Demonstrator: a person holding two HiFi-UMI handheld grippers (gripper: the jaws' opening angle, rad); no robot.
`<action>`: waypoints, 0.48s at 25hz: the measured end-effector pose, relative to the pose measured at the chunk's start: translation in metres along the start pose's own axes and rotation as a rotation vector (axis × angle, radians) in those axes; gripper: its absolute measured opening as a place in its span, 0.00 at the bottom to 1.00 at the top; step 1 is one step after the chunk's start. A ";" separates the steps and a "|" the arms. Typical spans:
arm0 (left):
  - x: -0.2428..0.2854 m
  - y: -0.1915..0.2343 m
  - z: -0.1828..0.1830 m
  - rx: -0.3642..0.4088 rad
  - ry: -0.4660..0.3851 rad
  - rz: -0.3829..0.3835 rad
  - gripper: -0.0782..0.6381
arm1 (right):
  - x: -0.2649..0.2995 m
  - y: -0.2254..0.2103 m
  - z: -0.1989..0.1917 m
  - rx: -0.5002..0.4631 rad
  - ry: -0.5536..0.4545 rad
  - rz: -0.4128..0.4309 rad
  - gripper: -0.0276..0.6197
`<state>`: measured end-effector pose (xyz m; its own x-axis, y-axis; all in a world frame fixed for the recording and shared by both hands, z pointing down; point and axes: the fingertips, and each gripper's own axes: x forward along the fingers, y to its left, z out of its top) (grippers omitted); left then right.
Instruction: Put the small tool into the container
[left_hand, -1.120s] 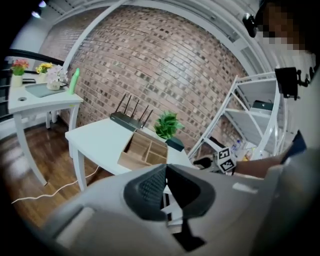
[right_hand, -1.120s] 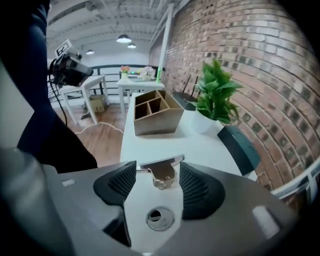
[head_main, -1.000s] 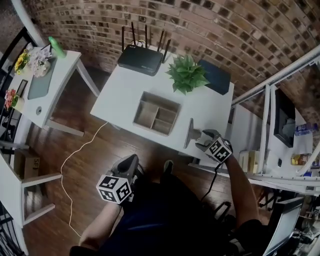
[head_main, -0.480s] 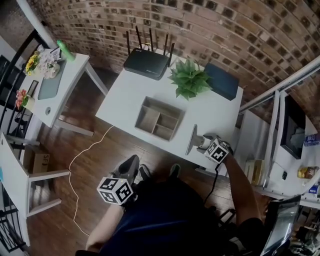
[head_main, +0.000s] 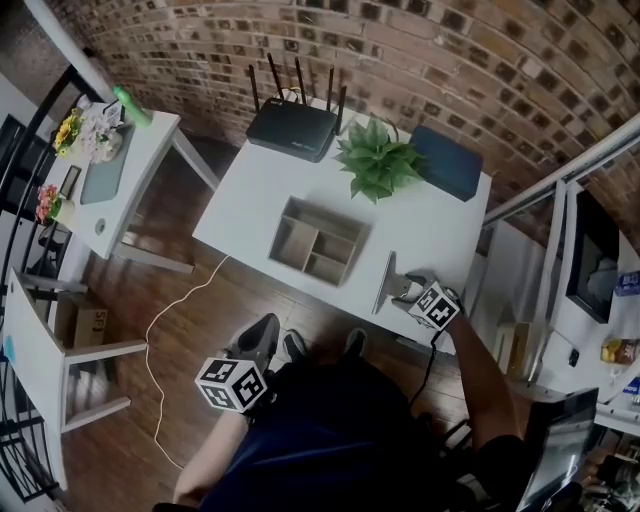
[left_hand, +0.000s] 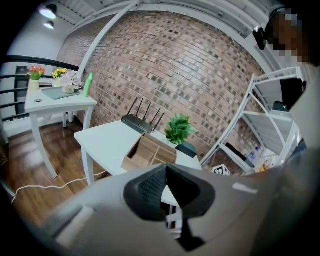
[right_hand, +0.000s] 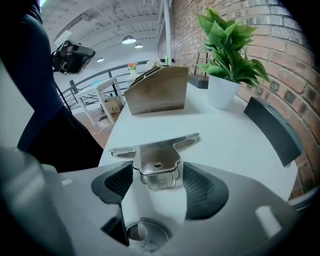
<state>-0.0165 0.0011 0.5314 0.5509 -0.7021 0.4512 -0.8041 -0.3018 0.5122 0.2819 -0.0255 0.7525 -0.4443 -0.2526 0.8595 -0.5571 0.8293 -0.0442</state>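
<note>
The small tool (right_hand: 156, 159) is a flat, T-shaped piece of bright metal that lies on the white table (head_main: 260, 195) near its front right corner. Its long bar (head_main: 385, 282) points along the table edge. My right gripper (right_hand: 157, 184) is low over the table and open, with the tool's stem between its wide-set pads (right_hand: 199, 188). The container (head_main: 318, 240), a wooden box with several compartments, stands mid-table, to the left of and beyond the tool. My left gripper (head_main: 262, 335) hangs off the table over the floor, shut and empty.
At the table's back stand a black router (head_main: 293, 128), a potted green plant (head_main: 378, 160) and a dark blue pad (head_main: 447, 163). A side table with flowers (head_main: 110, 165) is at the left. A white cable (head_main: 180, 310) runs over the wooden floor. A metal shelf (head_main: 560, 250) is on the right.
The right gripper has edged in around the tool's stem on the table. The left gripper has stayed over the floor.
</note>
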 end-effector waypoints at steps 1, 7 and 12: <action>0.001 0.000 0.000 -0.003 0.003 0.001 0.11 | -0.001 0.002 0.006 -0.006 -0.011 0.004 0.53; 0.006 0.000 0.001 -0.005 0.008 0.000 0.12 | -0.014 0.005 0.027 -0.099 -0.007 -0.006 0.49; 0.010 0.003 0.002 -0.020 0.008 -0.016 0.11 | -0.032 0.016 0.045 -0.274 0.053 0.013 0.47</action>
<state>-0.0138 -0.0077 0.5360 0.5652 -0.6924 0.4484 -0.7906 -0.2995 0.5341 0.2551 -0.0267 0.7014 -0.4085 -0.2210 0.8856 -0.3379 0.9379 0.0782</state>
